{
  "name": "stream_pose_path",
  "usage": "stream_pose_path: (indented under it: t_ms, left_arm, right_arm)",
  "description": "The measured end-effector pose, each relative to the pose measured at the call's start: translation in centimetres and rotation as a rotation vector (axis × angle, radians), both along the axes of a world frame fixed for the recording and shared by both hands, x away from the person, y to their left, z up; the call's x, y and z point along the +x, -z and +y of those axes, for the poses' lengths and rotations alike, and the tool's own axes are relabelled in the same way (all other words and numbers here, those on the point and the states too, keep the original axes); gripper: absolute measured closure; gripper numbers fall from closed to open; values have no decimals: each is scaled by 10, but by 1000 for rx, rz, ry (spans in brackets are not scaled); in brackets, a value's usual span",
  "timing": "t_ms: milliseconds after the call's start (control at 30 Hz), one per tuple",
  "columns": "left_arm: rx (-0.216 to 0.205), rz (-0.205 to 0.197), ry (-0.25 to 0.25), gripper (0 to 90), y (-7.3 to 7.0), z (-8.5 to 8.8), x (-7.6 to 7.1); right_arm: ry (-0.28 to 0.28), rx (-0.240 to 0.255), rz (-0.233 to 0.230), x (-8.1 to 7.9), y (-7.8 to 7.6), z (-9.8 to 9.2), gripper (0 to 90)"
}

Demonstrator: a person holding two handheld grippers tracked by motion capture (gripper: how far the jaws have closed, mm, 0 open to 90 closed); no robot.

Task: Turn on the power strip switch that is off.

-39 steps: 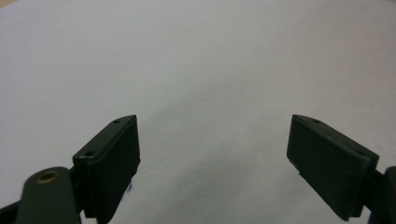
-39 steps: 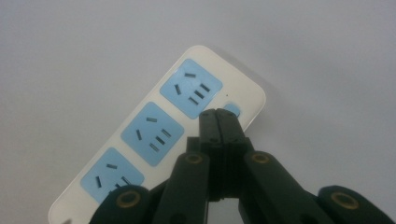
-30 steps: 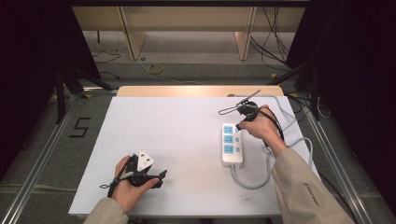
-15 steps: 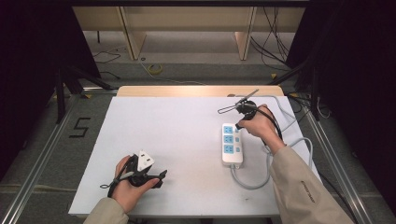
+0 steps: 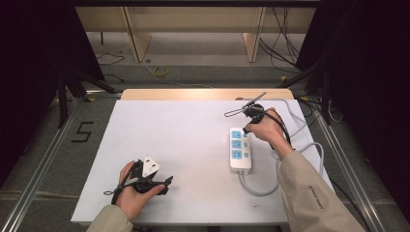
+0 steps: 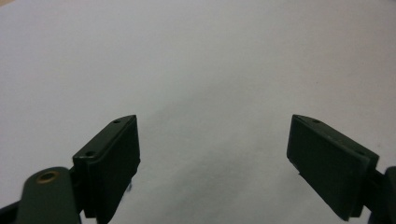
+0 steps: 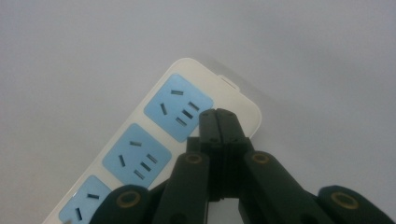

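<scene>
High view: the right gripper [image 5: 245,129], jaws pressed together on nothing, hangs over the far end of the power strip [image 5: 240,150], whose long axis runs toward the person; the left gripper [image 5: 167,182], jaws apart, rests well away.

High view overhead, claw cameras close (table [image 5: 193,140] shared)

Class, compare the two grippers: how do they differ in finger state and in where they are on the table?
The left gripper has its fingers wide apart over bare table; the right gripper has its fingers pressed together over the power strip. The left sits near the front edge, the right farther back. Both are black and hand-held.
</scene>
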State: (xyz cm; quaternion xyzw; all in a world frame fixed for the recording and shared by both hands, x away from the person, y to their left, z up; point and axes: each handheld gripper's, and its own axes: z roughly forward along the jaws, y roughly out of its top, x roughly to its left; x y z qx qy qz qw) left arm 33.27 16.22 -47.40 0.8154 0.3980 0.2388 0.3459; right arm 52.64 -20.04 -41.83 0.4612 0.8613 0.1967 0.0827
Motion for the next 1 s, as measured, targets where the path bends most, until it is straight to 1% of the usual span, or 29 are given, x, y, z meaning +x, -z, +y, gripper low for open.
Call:
stream_pose_path:
  t_ms: [633,800,1000]
  left_arm:
    - [0,1,1,170,0,0,0]
    - [-3,0,0,170,0,0,0]
    - [-1,1,0,170,0,-1,0]
  right_arm:
    - [13,-4,10,5,6,2,900]
    - [18,-11,21,6,7,2,900]
    - [16,-18,23,6,8,2,900]
